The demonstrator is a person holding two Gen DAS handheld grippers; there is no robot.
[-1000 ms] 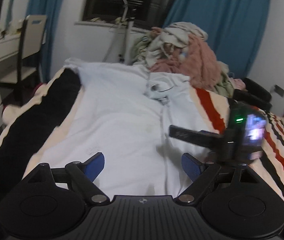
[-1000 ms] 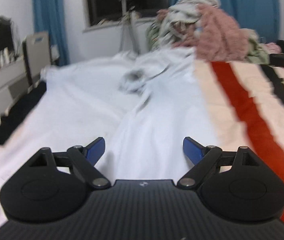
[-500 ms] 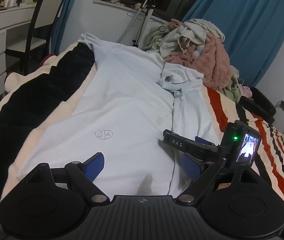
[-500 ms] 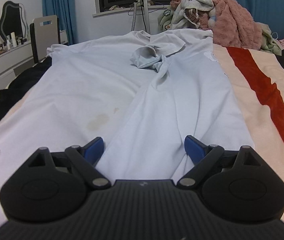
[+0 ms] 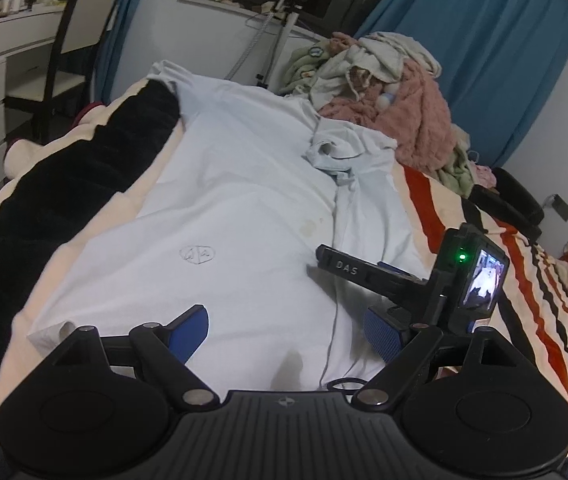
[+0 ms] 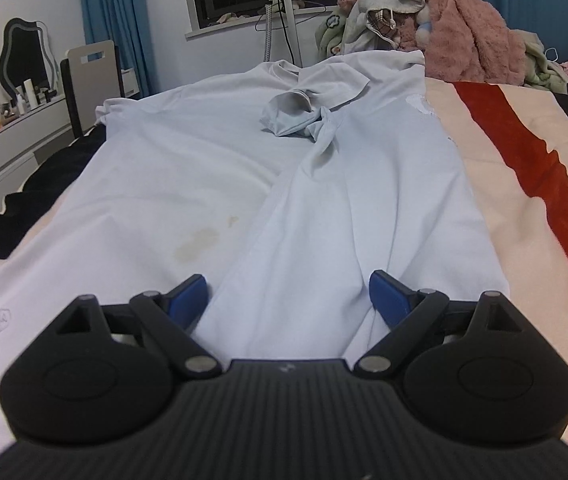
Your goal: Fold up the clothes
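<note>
A pale blue shirt (image 5: pixel 220 208) lies spread along the bed, its right side folded over towards the middle, with a crumpled sleeve (image 5: pixel 329 152) near the far end. It also shows in the right wrist view (image 6: pixel 323 208). My left gripper (image 5: pixel 285 330) is open and empty above the shirt's near hem. My right gripper (image 6: pixel 287 300) is open, low over the folded strip at the hem, with cloth lying between its fingers. The right gripper also shows in the left wrist view (image 5: pixel 375 276), just to the right of my left one.
The bed has a striped red, black and cream blanket (image 5: pixel 523 280). A pile of clothes (image 5: pixel 387 92) sits at the far end. A black blanket (image 5: pixel 64 184) lies along the left side. A chair (image 5: pixel 72 48) and white desk (image 5: pixel 0 40) stand left of the bed.
Both grippers have come down and towards the shirt's near hem. The right gripper sits lower over the folded strip. Both stay open.
</note>
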